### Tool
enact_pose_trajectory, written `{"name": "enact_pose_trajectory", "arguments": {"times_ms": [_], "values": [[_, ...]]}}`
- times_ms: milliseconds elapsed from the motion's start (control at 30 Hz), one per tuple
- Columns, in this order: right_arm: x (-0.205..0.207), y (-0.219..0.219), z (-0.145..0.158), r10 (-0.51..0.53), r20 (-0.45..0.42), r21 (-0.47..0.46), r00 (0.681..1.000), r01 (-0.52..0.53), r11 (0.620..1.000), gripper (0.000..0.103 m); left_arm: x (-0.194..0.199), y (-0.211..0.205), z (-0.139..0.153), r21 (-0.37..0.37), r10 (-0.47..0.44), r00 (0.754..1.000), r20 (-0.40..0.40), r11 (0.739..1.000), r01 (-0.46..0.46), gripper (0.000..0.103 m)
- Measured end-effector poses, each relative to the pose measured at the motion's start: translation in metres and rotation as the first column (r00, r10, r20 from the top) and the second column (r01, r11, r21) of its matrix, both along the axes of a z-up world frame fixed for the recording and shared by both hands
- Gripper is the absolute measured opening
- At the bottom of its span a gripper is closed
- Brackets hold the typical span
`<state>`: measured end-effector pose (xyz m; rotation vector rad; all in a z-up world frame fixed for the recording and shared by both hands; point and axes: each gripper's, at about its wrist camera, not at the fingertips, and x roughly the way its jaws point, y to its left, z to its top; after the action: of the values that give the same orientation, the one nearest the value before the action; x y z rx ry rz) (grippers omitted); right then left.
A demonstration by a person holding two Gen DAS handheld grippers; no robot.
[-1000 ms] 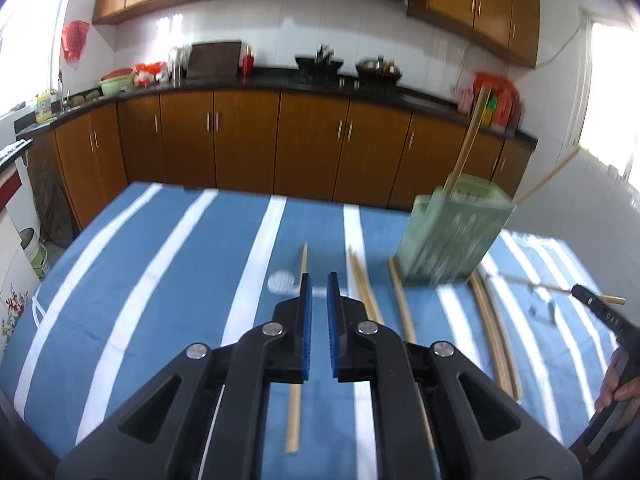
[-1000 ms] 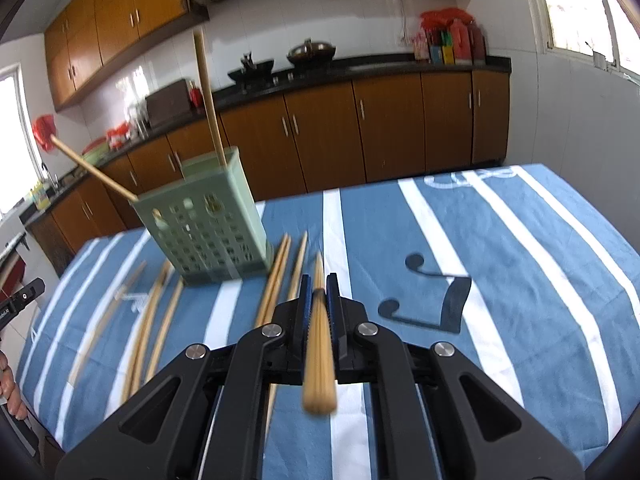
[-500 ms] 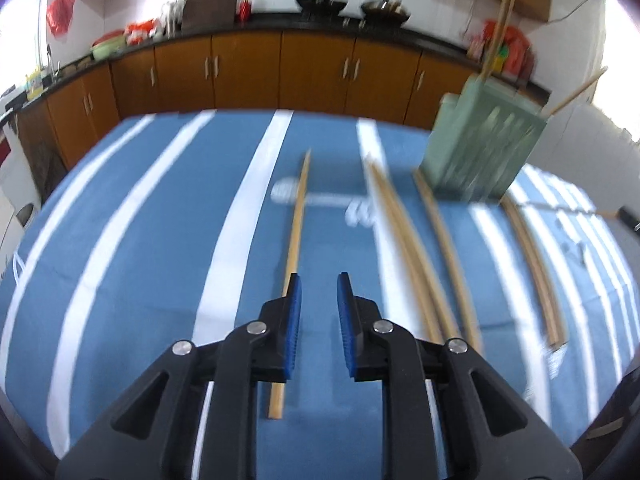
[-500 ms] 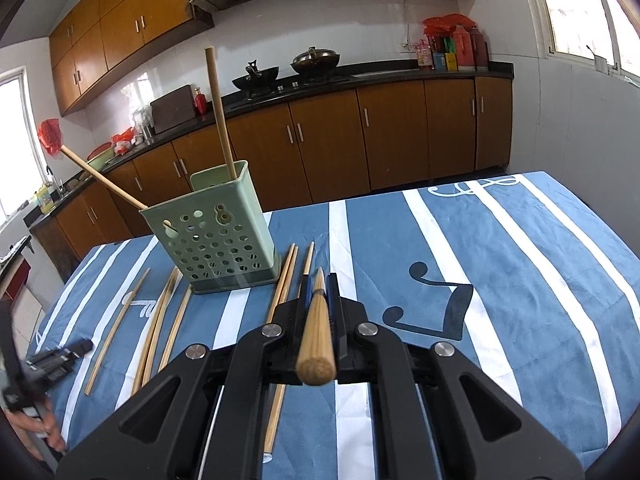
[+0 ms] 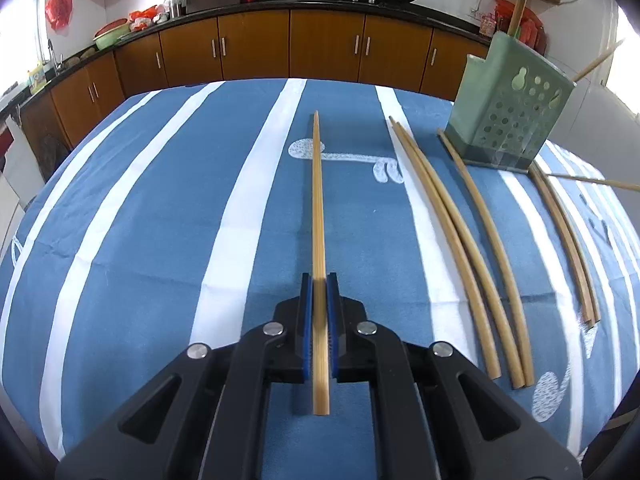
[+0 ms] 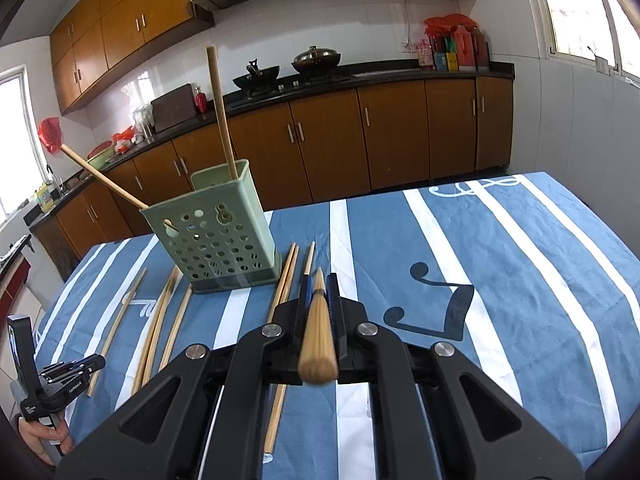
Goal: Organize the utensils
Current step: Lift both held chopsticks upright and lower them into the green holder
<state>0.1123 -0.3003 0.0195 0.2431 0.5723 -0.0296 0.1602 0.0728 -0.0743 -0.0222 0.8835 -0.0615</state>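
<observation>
A long wooden chopstick [image 5: 317,200] lies on the blue striped cloth, pointing away from me. My left gripper [image 5: 319,280] is low over the cloth and its jaws are closing on the chopstick's near end, blue pads against both sides. My right gripper [image 6: 318,280] is shut on another chopstick [image 6: 318,336], whose thick end points back at the camera. A green perforated utensil holder [image 6: 216,240] stands upright just ahead and left of it, also seen as the holder [image 5: 508,120] at the far right. Two chopsticks [image 6: 220,108] lean inside it.
Several loose chopsticks [image 5: 452,220] lie on the cloth between the left gripper and the holder, and more chopsticks [image 6: 160,320] lie at the holder's other side. A person's hand [image 6: 44,438] shows at the lower left. Kitchen cabinets [image 6: 328,144] run behind the table.
My left gripper dropped toward the cloth, opened a little over the lone chopstick and closed around its near end. The right gripper still holds its chopstick in the same place.
</observation>
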Motion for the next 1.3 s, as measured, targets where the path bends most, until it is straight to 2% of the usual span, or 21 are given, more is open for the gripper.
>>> {"name": "enact_pose_trajectory", "arguments": {"times_ms": [233,467,667,800,933,1133,1300], "values": [[-0.003,-0.004,0.013,-0.01,0.039,-0.001,0.999,0.01,1.0,0.008,-0.01,-0.001,0.057,-0.033,-0.014,0.989,0.15,0.999,0.019,0.008],[-0.006,-0.007,0.024,-0.007,0.077,0.004,0.997,0.007,1.0,0.008,-0.02,-0.003,0.122,-0.095,0.002,0.948,0.319,0.995,0.03,0.008],[-0.007,-0.006,0.031,-0.001,0.098,-0.003,0.995,0.001,1.0,0.008,-0.019,-0.008,0.141,-0.103,0.003,0.934,0.357,0.994,0.036,0.008],[-0.007,-0.005,0.048,0.017,0.134,-0.002,0.991,-0.017,1.0,0.008,-0.023,-0.013,0.159,-0.126,-0.036,0.925,0.379,0.988,0.09,0.008],[-0.011,-0.003,0.074,0.04,0.192,0.009,0.981,-0.043,0.999,0.008,-0.034,-0.023,0.187,-0.128,-0.088,0.9,0.427,0.979,0.157,0.008],[-0.021,0.005,0.123,0.098,0.315,0.034,0.944,-0.114,0.993,0.008,-0.044,-0.048,0.227,-0.138,-0.154,0.849,0.505,0.957,0.256,0.008],[-0.018,0.017,0.145,0.111,0.391,0.014,0.914,-0.126,0.992,0.008,-0.042,-0.073,0.25,-0.143,-0.134,0.801,0.584,0.954,0.263,0.008]]}}
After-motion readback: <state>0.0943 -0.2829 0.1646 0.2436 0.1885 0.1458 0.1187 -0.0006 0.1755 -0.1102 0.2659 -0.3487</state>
